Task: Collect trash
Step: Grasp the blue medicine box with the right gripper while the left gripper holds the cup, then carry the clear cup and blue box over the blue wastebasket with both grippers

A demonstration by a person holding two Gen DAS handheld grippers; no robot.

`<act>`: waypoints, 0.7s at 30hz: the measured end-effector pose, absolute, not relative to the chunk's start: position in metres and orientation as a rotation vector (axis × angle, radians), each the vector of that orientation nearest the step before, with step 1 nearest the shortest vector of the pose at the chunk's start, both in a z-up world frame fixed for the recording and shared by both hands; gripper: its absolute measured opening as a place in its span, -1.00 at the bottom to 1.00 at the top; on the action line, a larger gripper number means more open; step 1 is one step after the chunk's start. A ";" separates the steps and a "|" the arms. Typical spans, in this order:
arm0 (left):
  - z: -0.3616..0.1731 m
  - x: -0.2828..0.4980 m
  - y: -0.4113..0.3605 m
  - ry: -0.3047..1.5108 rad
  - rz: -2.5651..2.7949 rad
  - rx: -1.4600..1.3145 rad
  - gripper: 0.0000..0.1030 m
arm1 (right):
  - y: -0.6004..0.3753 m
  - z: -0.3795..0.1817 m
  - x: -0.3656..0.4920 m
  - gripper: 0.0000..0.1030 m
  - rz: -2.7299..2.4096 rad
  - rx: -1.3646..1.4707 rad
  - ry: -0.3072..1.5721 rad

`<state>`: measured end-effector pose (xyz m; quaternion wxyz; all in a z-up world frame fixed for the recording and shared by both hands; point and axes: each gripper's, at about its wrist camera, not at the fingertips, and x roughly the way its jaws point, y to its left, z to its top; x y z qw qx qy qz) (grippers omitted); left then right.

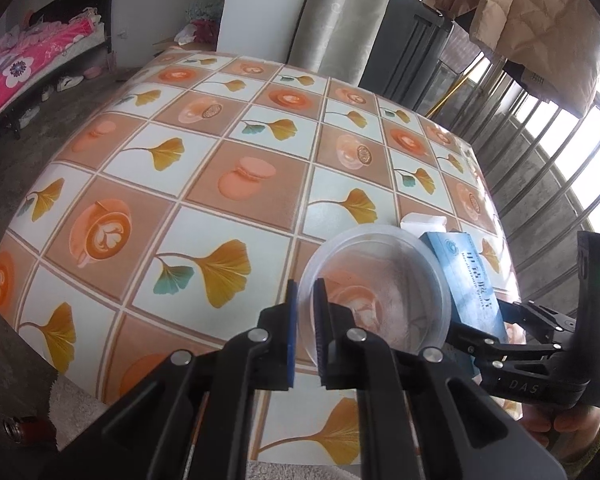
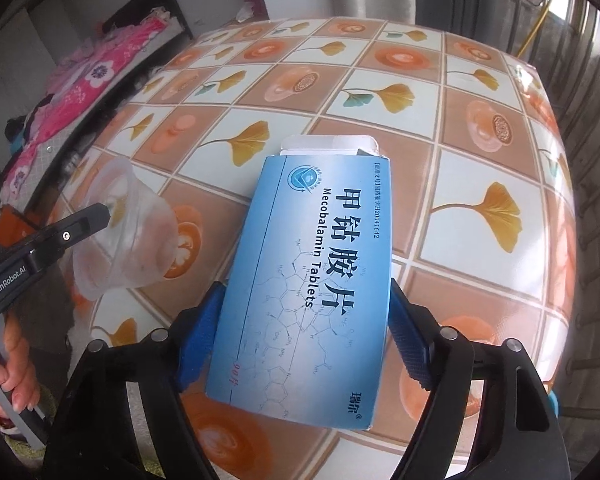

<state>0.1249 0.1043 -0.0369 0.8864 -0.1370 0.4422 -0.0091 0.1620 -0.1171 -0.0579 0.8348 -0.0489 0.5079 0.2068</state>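
My left gripper point(image 1: 306, 292) is shut on the rim of a clear plastic cup point(image 1: 380, 296), one pad inside and one outside the wall. From the right wrist view the same cup point(image 2: 128, 236) hangs tilted off the left gripper's finger point(image 2: 88, 220), lifted over the table's left side. My right gripper point(image 2: 306, 320) is shut on a blue medicine box point(image 2: 316, 280) with its white end flap open; the blue pads press both long sides. In the left wrist view that box point(image 1: 468, 280) stands just right of the cup.
The table point(image 1: 204, 160) wears a tiled cloth printed with leaves and coffee cups. A bed with pink bedding point(image 1: 24, 68) lies far left. A metal railing point(image 1: 560, 168) runs along the right, and a hand point(image 2: 8, 364) grips the left tool.
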 end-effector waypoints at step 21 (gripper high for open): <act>-0.013 0.111 0.088 0.830 -0.026 -0.196 -0.90 | -0.136 -0.036 0.152 0.36 0.444 0.010 1.029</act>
